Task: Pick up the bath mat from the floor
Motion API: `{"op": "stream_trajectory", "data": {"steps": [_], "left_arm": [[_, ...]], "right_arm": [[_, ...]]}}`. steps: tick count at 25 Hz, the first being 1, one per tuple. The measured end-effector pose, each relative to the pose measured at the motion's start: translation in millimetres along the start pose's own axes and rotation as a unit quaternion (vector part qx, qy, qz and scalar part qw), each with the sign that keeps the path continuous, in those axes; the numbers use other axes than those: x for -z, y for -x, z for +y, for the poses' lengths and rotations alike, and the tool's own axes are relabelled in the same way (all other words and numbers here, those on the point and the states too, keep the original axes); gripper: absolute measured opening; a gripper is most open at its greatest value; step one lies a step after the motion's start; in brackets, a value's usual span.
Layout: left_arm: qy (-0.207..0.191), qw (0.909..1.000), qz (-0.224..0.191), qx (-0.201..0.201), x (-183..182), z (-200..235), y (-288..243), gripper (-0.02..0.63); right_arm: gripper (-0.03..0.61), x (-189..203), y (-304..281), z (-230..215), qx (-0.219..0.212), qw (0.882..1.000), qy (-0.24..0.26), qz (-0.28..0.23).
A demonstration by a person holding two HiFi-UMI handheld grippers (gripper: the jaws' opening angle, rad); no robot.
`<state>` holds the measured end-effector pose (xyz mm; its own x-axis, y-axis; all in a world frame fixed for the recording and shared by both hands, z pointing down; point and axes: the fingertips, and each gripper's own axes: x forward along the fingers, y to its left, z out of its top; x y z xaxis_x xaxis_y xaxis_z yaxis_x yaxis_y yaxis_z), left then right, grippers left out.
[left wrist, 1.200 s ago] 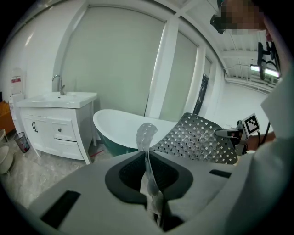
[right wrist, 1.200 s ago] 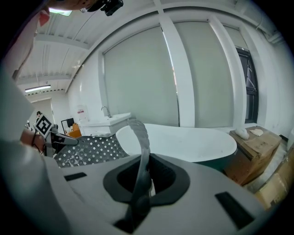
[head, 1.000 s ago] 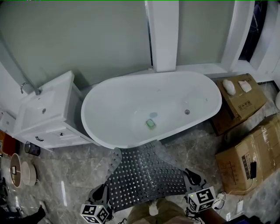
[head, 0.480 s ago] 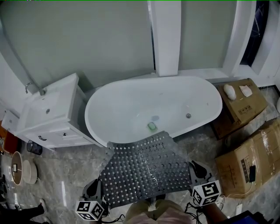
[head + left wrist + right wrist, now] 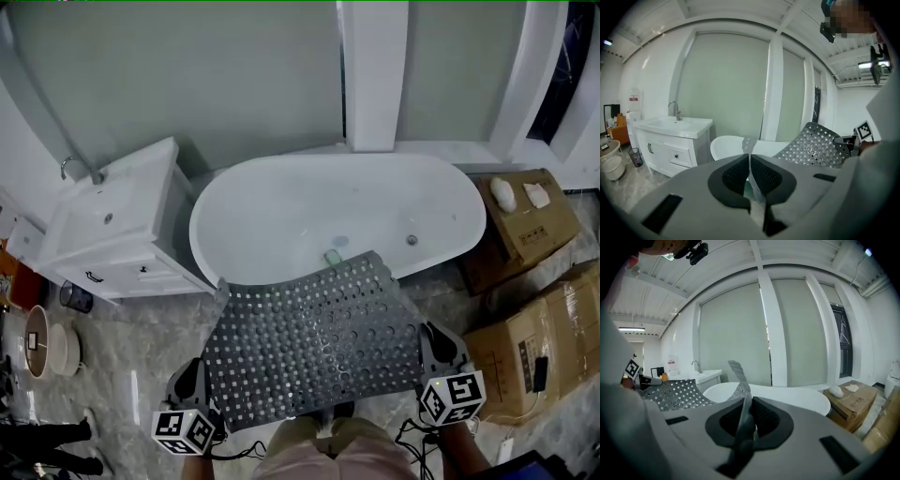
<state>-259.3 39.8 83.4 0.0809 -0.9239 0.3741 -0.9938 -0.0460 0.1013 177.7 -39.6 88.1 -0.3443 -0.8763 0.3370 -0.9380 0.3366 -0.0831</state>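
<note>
Scene: a bathroom seen from above, with a person standing on a grey marble floor [image 5: 141, 356] and facing a tub.
Mat [image 5: 314, 342]: grey and full of small holes. It is lifted off the floor and spread wide between the 2 claws. Its near edge is at the person's legs [image 5: 328, 455]. Its far edge shows in front of the tub's near rim, and I cannot tell whether it touches the rim.
Left claw [image 5: 749, 160]: pressed together on the mat's near-left corner, with a thin fold of mat standing up between the pads.
Right claw [image 5: 747, 405]: pinching the mat's near-right corner, with a fold of mat rising from between the pads.
Tub [image 5: 281, 216]: white and oval, just beyond the mat. A small green thing [image 5: 333, 257] lies inside near the drain.
Vanity [image 5: 112, 234]: white, with a sink and tap, just left of the tub.
Boxes [image 5: 520, 225]: 2 cardboard boxes on the floor at right. The far box carries 2 small white things.
Bin [image 5: 36, 339]: round and beige, on the floor at far left.
</note>
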Motion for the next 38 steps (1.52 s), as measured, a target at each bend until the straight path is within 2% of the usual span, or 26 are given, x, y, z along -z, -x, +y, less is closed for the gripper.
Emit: {"op": "stream_trajectory", "data": {"steps": [2, 4, 7, 11, 13, 18, 21, 26, 38], "left_arm": [[0.004, 0.9997, -0.022, -0.01, -11, 7, 0, 0.026], [0.004, 0.9994, -0.035, 0.005, -20, 8, -4, 0.025], [0.004, 0.999, -0.027, 0.035, -15, 1, -11, 0.025], [0.034, 0.9985, -0.018, 0.039, 3, -7, -13, 0.025], [0.036, 0.9985, -0.011, 0.039, 11, -10, -11, 0.025], [0.045, 0.9982, -0.008, 0.038, 21, -4, -13, 0.025], [0.05, 0.9979, -0.008, 0.041, 25, -5, -16, 0.025], [0.052, 0.9972, -0.011, 0.053, 25, -8, -22, 0.025], [0.063, 0.9962, -0.011, 0.058, 31, -7, -15, 0.025]], "right_arm": [[0.029, -3, 1, -3, 0.007, 1.0, 0.0, -0.003], [0.029, -5, -1, 2, -0.004, 1.0, -0.002, -0.004], [0.028, 1, -20, 32, -0.038, 0.999, 0.012, 0.007], [0.028, 5, -46, 65, -0.065, 0.996, 0.059, 0.017], [0.028, 5, -49, 74, -0.074, 0.993, 0.089, 0.013], [0.028, -18, -53, 53, -0.047, 0.99, 0.13, -0.002], [0.028, -33, -51, 30, -0.025, 0.992, 0.126, -0.001], [0.028, -50, -47, 11, -0.004, 0.996, 0.091, -0.005], [0.028, -77, -45, 69, -0.051, 0.995, 0.081, -0.018]]}}
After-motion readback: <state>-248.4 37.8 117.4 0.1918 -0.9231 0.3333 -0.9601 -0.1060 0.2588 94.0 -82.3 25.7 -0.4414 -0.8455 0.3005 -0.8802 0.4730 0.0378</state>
